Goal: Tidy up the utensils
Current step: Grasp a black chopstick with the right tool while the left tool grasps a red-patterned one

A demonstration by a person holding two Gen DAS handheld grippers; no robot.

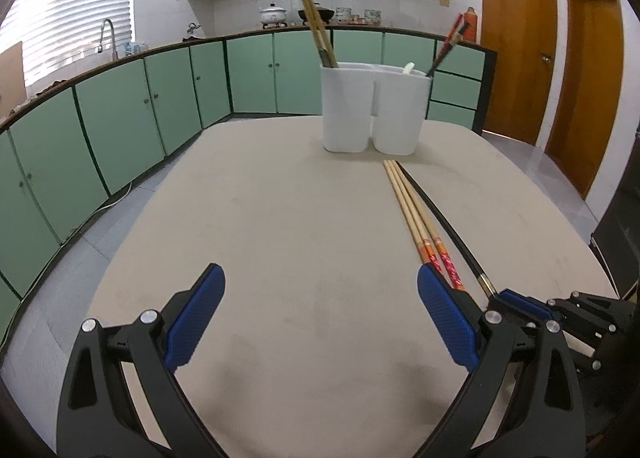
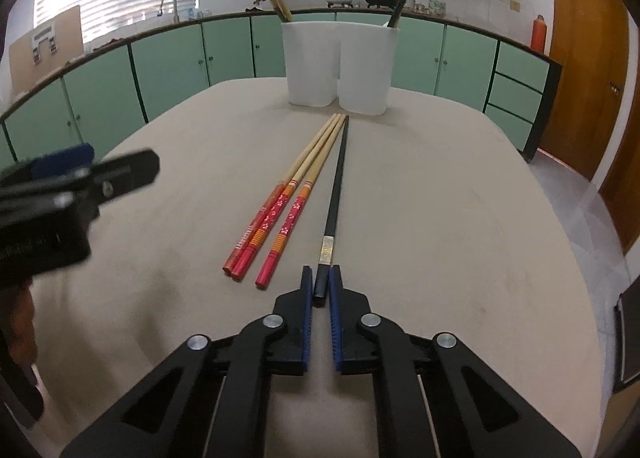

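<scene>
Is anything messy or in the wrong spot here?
Yes. Red-handled chopsticks and one black chopstick lie loose on the table, not in the white holder. The right tool grips the black one's end.

Pretty standard kitchen: mint green cabinets (image 1: 120, 113) run along the far wall ahead, bright window blinds (image 1: 76, 5) upper left, orange wooden doors (image 1: 516, 57) off right.
</scene>
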